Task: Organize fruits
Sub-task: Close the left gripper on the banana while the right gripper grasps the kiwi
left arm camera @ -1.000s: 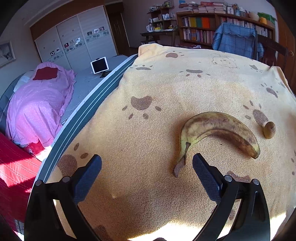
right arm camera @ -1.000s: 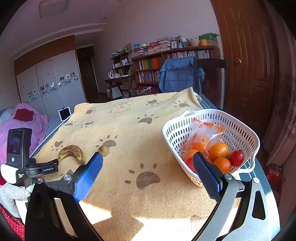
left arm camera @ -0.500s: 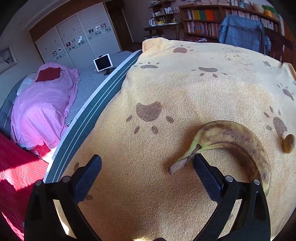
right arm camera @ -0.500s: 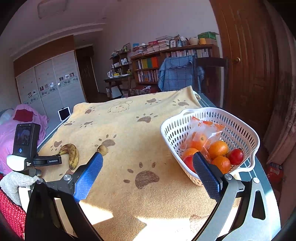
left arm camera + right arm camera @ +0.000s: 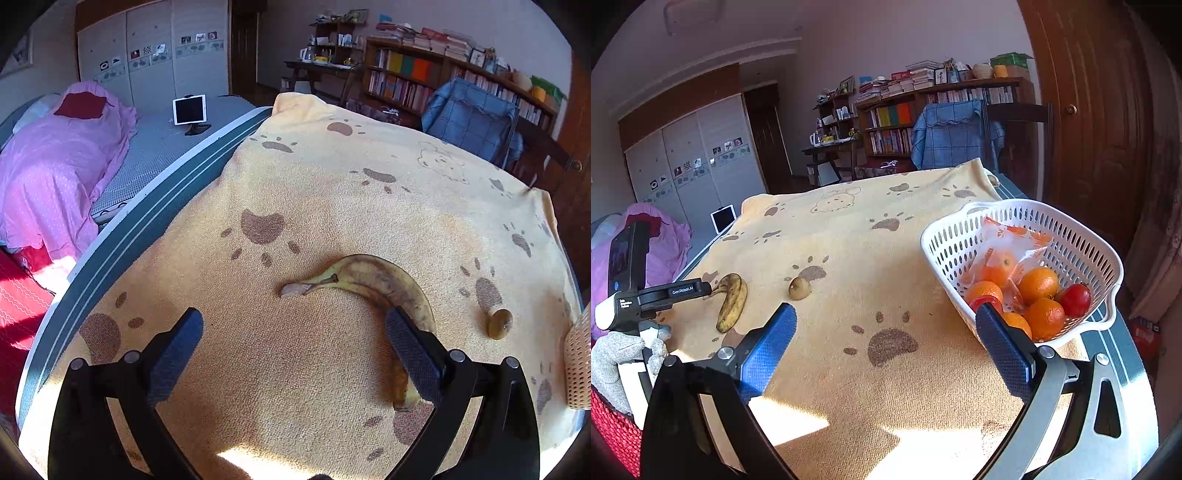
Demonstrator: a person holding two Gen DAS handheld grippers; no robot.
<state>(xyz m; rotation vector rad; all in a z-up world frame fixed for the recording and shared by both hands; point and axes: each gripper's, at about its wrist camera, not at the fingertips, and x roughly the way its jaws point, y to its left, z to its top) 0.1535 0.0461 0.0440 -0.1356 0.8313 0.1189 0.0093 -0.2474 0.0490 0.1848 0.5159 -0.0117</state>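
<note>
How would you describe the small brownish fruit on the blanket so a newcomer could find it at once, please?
Start at the yellow paw-print blanket. Between the banana and the white basket lies a small brownish fruit. It is round, dull and alone, unlike the long banana.

banana [image 5: 384,284]: spotted, curved, flat on blanket | basket [image 5: 1082,247]: holds oranges, tomatoes

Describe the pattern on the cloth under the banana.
The cloth is yellow with brown paw prints and an outlined bear; clearest in the right wrist view.

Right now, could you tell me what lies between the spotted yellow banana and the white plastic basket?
In the right wrist view, only a small brownish round fruit lies between the banana and the basket, on otherwise bare paw-print cloth.
</note>
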